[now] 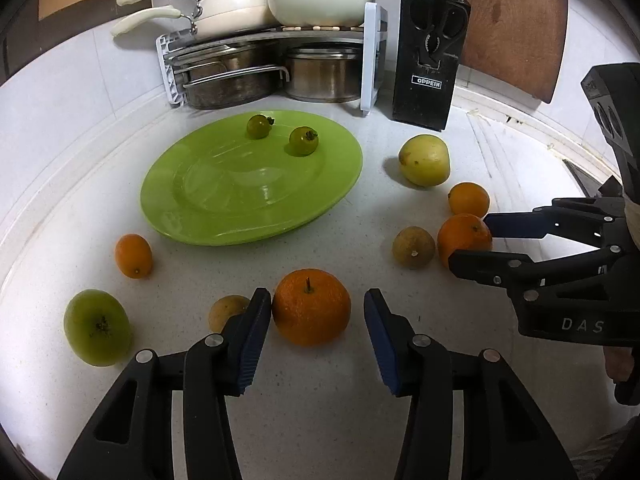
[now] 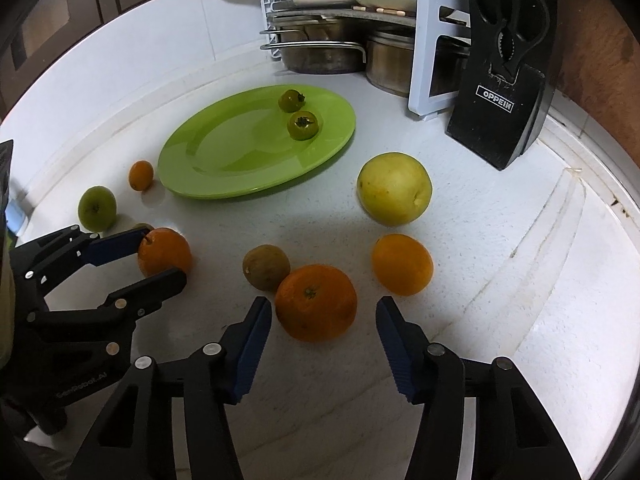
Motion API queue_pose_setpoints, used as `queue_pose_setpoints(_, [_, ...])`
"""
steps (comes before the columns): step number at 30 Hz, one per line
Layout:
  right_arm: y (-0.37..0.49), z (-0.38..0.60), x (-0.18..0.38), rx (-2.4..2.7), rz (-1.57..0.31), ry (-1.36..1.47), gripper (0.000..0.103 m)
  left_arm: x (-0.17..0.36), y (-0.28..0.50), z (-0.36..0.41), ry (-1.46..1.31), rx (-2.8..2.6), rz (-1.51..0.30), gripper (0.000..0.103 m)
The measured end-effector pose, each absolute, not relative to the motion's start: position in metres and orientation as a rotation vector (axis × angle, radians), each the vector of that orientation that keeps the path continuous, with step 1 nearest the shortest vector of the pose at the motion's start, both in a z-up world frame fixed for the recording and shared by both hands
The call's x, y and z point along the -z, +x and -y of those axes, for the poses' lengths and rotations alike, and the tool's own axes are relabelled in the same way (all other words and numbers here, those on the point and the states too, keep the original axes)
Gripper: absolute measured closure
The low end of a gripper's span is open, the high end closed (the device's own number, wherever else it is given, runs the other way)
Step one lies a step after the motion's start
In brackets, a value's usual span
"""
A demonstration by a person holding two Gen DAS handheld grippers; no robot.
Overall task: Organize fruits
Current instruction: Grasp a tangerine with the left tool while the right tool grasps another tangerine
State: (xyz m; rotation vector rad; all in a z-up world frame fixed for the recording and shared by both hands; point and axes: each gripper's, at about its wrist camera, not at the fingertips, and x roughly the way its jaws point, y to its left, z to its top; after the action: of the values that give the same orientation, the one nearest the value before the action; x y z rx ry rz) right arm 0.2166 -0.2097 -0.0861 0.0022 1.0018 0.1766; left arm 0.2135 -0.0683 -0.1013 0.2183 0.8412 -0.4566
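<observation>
Left gripper (image 1: 316, 316) has its jaws set around an orange (image 1: 311, 306) on the table (image 1: 320, 420): left pad touching the skin, right pad with a gap, so not clamped, jaws released. Right gripper (image 2: 324, 320) likewise straddles a second orange (image 2: 316, 302); gaps on both sides, jaws released. Just left of the left jaws: a small brownish fruit (image 1: 226, 312), farther out a green apple (image 1: 97, 326). Ahead of the right jaws: a brown fruit (image 2: 266, 266) touching the second orange, a smaller orange (image 2: 402, 264) just right, a yellow fruit (image 2: 394, 188) beyond. Green plate (image 1: 208, 216) lies well ahead of both jaws, carrying two small green fruits (image 1: 304, 141). A kumquat (image 1: 133, 255) sits beside the plate's near-left rim.
</observation>
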Motion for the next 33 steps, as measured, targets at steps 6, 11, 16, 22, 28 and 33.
queue_pose_setpoints(6, [0.219, 0.206, 0.088, -0.192, -1.003, -0.001, 0.056, 0.103, 0.217, 0.067, 0.211, 0.443, -0.861, 0.061])
queue_pose_setpoints(11, [0.22, 0.205, 0.089, -0.194, -1.001, -0.004, 0.058, 0.103, 0.218, 0.066, 0.205, 0.441, -0.866, 0.061])
queue_pose_setpoints(16, [0.219, 0.206, 0.089, -0.194, -1.002, -0.002, 0.059, 0.102, 0.219, 0.065, 0.187, 0.441, -0.872, 0.062])
queue_pose_setpoints(22, [0.218, 0.206, 0.088, -0.2, -1.004, 0.002, 0.059, 0.096, 0.217, 0.064, 0.181, 0.439, -0.854, 0.062])
queue_pose_setpoints(28, [0.214, 0.205, 0.079, -0.198, -0.984, 0.01, 0.059, 0.091, 0.215, 0.064, 0.17, 0.44, -0.84, 0.062])
queue_pose_setpoints(33, [0.213, 0.204, 0.067, -0.204, -0.952, 0.018, 0.059, 0.079, 0.213, 0.062, 0.151, 0.441, -0.818, 0.062])
